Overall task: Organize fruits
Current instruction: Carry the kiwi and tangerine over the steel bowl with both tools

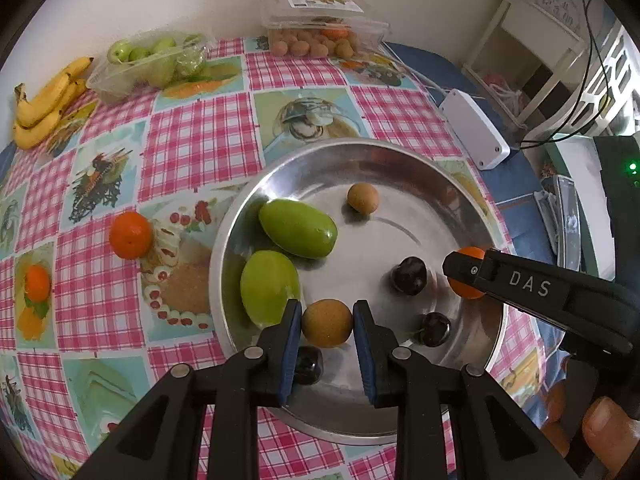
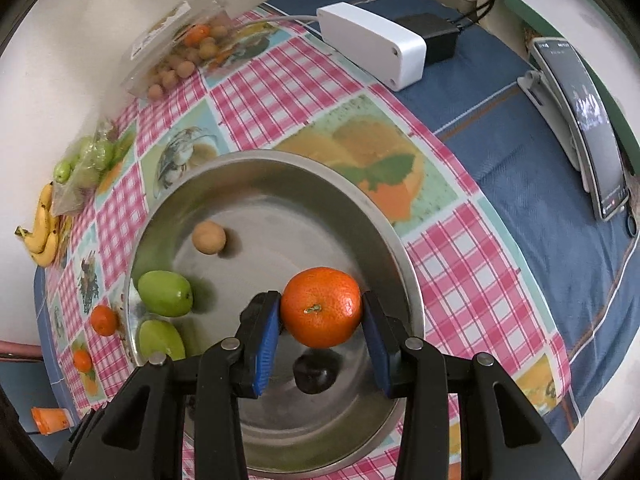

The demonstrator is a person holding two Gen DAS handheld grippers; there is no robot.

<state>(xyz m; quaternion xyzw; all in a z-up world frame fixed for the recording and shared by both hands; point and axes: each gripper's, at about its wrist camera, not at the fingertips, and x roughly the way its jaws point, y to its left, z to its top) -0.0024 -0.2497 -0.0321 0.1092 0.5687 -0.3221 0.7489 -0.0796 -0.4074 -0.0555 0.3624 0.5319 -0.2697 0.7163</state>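
Up front in the left wrist view, the left gripper is closed on a brown longan, its blue pads pressing both sides of the fruit above the near part of the steel bowl. Just left of the fingers lie two green fruits on the bowl floor, and a dark cherry sits low between the fingers. Ahead and to the right rest two more cherries, with a second longan farther ahead. The right gripper reaches in from the right, an orange peeking around its tip. Out left on the checked tablecloth sits a loose tangerine; far ahead are bananas and two clear fruit boxes.

Over in the right wrist view, the right gripper clamps a tangerine between its pads, held over the steel bowl. A cherry lies right beneath it. Ahead and left sit a longan and two green fruits. Beyond the bowl rim to the left is another tangerine. Far ahead stands a white box, and to the right a phone leans on a stand.
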